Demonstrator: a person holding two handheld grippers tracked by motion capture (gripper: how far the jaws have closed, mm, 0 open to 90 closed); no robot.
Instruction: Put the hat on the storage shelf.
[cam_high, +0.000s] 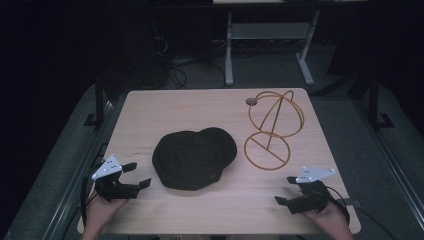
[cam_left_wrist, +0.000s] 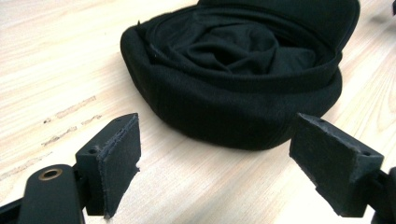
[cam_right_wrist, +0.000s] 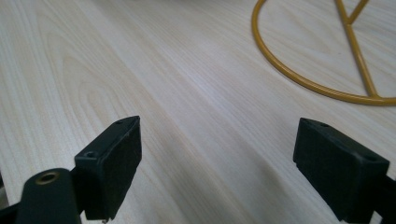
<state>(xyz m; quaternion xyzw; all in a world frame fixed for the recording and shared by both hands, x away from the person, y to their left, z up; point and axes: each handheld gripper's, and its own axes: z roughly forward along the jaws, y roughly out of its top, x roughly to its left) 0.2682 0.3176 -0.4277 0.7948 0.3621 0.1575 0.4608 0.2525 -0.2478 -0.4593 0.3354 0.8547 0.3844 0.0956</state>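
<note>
1. The left gripper (cam_high: 136, 175) stood with its jaws wide apart and nothing between them, low over the table (cam_high: 150, 107) near its front left corner.
2. In the left gripper view the black cap (cam_left_wrist: 243, 74) lay dead ahead at twelve o'clock, just beyond the open pads and not touching them; in the high view it lay at about two o'clock from that gripper, crown down and hollow side up.
3. The cap's long axis ran roughly from eight to two o'clock, brim end farther off.
4. The right gripper (cam_high: 286, 190) also stood open and empty, with the cap well apart at ten o'clock, so the left was the nearer.
5. The yellow wire stand (cam_high: 272, 127) stood at twelve o'clock from the right gripper.
</note>
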